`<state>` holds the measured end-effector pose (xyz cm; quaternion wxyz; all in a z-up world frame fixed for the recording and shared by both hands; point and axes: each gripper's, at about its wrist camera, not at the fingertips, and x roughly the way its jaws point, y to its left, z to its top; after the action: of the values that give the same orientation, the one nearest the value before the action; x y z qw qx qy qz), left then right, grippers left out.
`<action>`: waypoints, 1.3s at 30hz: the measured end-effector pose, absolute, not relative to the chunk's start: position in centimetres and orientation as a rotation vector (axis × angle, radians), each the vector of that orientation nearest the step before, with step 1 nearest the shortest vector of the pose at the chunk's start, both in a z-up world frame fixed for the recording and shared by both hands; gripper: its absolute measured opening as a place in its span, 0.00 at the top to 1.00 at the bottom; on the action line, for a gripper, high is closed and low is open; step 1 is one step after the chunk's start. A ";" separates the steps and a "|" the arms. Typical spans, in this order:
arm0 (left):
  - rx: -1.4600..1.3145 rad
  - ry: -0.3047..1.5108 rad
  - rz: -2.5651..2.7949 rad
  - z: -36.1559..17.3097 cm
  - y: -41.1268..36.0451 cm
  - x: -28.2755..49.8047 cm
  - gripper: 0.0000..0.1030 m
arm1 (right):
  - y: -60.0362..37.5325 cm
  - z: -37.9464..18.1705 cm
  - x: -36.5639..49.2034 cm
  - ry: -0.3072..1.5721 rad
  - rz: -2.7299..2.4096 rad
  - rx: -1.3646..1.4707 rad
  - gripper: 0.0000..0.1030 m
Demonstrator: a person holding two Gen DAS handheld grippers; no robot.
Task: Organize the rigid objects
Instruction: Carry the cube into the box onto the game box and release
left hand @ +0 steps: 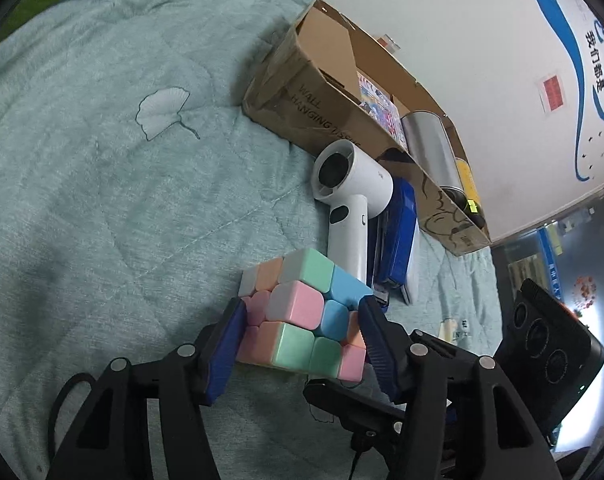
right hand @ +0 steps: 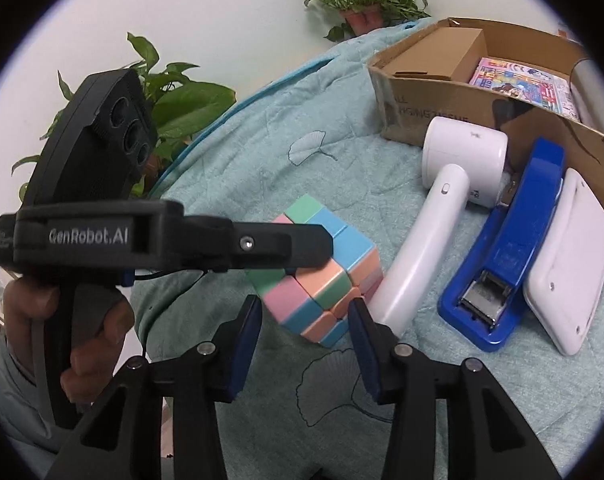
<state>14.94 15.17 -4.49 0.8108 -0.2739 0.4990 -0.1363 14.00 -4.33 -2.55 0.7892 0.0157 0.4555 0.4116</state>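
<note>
The pastel puzzle cube (left hand: 302,312) sits tilted, one corner pointing up, pinched between the blue pads of the left gripper (left hand: 302,340) above the green blanket (left hand: 102,160). The right gripper (right hand: 304,344) is spread, holding nothing. Far right, the white hair dryer (left hand: 354,200) points its handle near. The cardboard box (left hand: 302,92) reads "WALL HANGING TISSUE".
</note>
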 end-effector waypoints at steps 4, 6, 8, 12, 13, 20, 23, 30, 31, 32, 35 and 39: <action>-0.521 1.054 -0.269 -3.7 13.9 14.6 0.46 | -4.6 -1.8 13.8 0.947 0.873 0.045 0.59; -0.512 1.045 -0.271 -3.2 13.4 14.3 0.46 | -5.3 -1.2 13.7 0.915 0.863 0.055 0.58; -0.489 1.030 -0.271 -2.4 12.9 14.1 0.46 | -5.6 -0.9 13.9 0.899 0.853 0.060 0.59; -0.431 0.986 -0.267 -0.8 11.6 14.3 0.46 | -6.4 0.0 14.2 0.868 0.824 0.059 0.59; -0.424 0.973 -0.271 -0.3 11.3 14.5 0.46 | -6.6 0.1 14.3 0.858 0.819 0.060 0.59; -0.341 0.869 -0.312 4.3 8.8 17.0 0.46 | -8.2 3.6 15.7 0.746 0.765 0.042 0.59; -0.289 0.813 -0.330 6.5 7.7 19.0 0.46 | -8.7 5.4 17.3 0.693 0.741 0.020 0.59; -0.244 0.753 -0.373 9.5 6.3 26.3 0.46 | -9.7 8.0 23.4 0.620 0.701 0.005 0.59; -0.247 0.761 -0.379 9.4 6.2 27.6 0.46 | -9.7 8.0 24.2 0.623 0.698 0.003 0.59; -0.248 0.769 -0.387 9.2 6.0 28.8 0.46 | -9.8 7.8 25.1 0.627 0.695 0.002 0.59; -0.244 0.797 -0.406 8.1 5.6 31.8 0.46 | -10.0 7.0 27.6 0.655 0.687 0.000 0.59; -0.267 0.860 -0.415 5.2 5.6 34.2 0.46 | -10.4 4.8 29.6 0.721 0.685 0.013 0.59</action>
<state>34.25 5.60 5.23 0.8795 -0.1281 0.4128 -0.1992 29.60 -10.37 4.81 0.8789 0.0062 0.3456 0.3288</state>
